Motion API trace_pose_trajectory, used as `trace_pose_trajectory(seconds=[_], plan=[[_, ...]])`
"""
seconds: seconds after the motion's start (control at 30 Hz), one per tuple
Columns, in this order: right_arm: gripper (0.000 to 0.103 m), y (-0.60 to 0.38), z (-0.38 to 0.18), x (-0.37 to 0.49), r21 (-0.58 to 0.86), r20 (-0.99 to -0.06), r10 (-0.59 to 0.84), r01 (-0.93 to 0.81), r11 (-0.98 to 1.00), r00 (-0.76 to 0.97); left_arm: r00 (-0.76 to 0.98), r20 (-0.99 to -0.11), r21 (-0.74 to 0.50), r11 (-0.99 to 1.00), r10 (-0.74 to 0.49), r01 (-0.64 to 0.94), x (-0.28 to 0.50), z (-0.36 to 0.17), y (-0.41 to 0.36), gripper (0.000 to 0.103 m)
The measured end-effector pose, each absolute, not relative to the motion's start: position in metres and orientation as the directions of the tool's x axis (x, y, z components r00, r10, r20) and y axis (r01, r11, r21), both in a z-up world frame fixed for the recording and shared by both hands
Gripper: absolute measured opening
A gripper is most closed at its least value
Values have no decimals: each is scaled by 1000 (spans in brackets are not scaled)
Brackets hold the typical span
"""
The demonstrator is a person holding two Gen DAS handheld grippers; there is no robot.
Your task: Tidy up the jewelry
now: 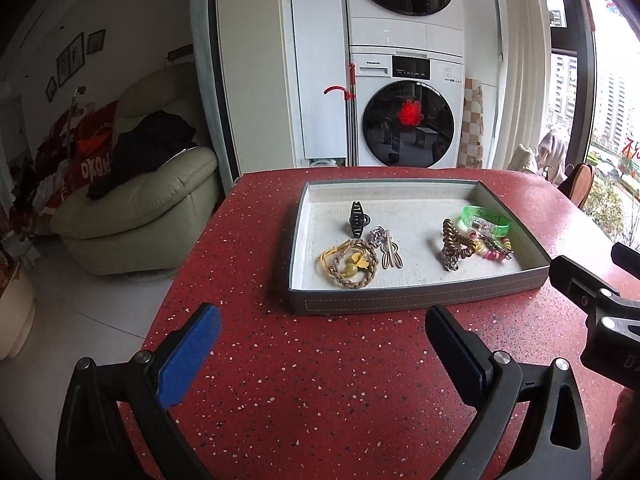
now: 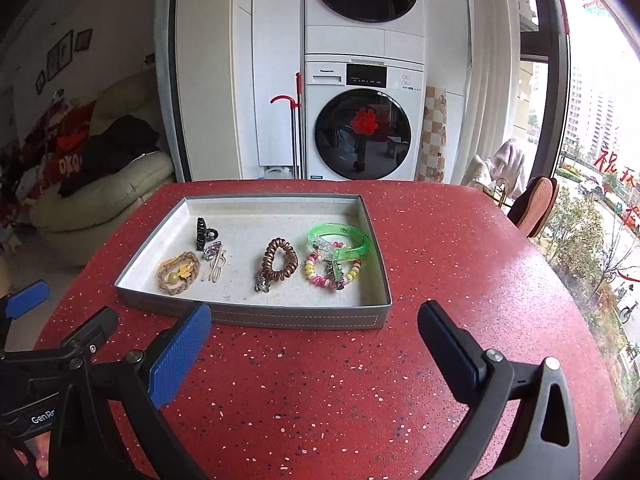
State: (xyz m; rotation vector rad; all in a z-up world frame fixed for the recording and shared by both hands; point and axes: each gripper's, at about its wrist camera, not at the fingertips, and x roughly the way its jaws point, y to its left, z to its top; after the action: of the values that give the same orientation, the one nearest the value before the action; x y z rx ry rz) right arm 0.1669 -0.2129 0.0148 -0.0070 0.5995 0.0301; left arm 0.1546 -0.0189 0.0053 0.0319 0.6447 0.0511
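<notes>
A grey tray (image 1: 416, 304) (image 2: 296, 316) with a pale lining sits on the red speckled table (image 1: 320, 392) (image 2: 460, 248). Inside lie a black claw clip (image 1: 357, 219) (image 2: 205, 233), braided tan and yellow hair ties (image 1: 352, 264) (image 2: 178, 272), a small silver piece with beige clips (image 1: 386, 246) (image 2: 214, 260), a brown coil tie (image 1: 458, 240) (image 2: 280, 260), a green bangle (image 1: 486, 220) (image 2: 340, 242) and a pink-yellow bead bracelet (image 1: 494, 250) (image 2: 332, 274). My left gripper (image 1: 322, 322) and right gripper (image 2: 314, 322) hang open in front of the tray, holding nothing.
A stacked washer and dryer (image 1: 406, 112) (image 2: 362, 120) stand behind the table, with a red-handled mop (image 1: 350, 116) beside them. A pale green armchair (image 1: 136, 196) piled with clothes sits to the left. A window (image 2: 592, 160) and a chair back (image 2: 536, 204) are on the right.
</notes>
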Motion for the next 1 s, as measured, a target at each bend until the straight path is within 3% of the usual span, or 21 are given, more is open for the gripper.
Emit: trace_pose_trajectory(seconds=[1.0], plan=[[103,-224,16,137,12,-535,-7,16,1000,845,830,-554,54,998,65,-42,136,15,-24,103]])
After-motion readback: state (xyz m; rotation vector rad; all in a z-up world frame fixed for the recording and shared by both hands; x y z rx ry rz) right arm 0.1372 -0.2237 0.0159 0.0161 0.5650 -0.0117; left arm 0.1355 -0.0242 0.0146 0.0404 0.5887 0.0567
